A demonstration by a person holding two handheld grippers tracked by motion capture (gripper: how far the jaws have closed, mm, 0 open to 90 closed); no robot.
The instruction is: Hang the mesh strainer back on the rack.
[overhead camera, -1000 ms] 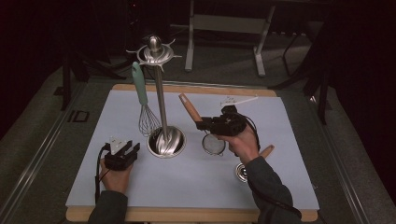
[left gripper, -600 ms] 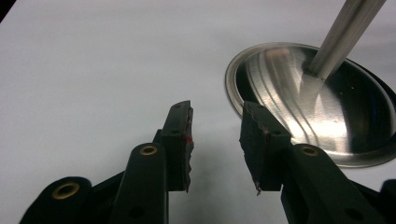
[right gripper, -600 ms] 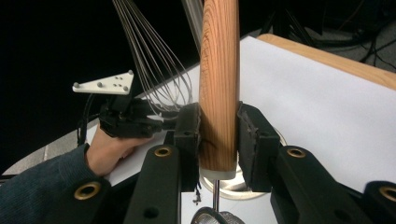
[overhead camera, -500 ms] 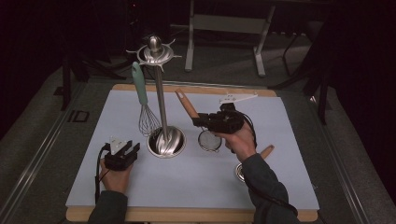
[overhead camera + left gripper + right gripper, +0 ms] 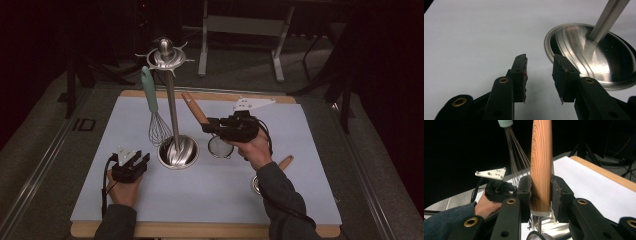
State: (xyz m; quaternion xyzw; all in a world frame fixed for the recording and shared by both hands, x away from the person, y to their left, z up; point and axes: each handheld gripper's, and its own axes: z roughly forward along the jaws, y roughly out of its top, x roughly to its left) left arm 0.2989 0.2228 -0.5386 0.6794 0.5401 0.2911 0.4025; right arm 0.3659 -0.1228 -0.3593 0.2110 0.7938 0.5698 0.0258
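A: What is the right gripper (image 5: 209, 126) doing?

B: Its jaws are pressing on both sides of a wooden handle (image 5: 541, 165), near the handle's lower end where a pale collar and thin metal stem begin. That handle belongs to a small mesh strainer (image 5: 220, 146), which is hanging tilted above the white mat (image 5: 300, 150), its handle slanting up toward the stand.

A: And the left gripper (image 5: 539, 75)?

B: It is sitting low over the mat with its jaws standing apart and nothing between them. In the high view, the left gripper (image 5: 139, 159) is pointing toward the round steel base (image 5: 594, 55) of the utensil stand (image 5: 170, 100), just beside it without touching.

A: What else is sitting around them?

B: A whisk (image 5: 156, 120) with a pale green handle is hanging from the stand's top ring, its wires reaching down near the base. Behind the right forearm, another wooden-handled utensil (image 5: 280, 166) is lying on the mat, partly hidden by the sleeve.
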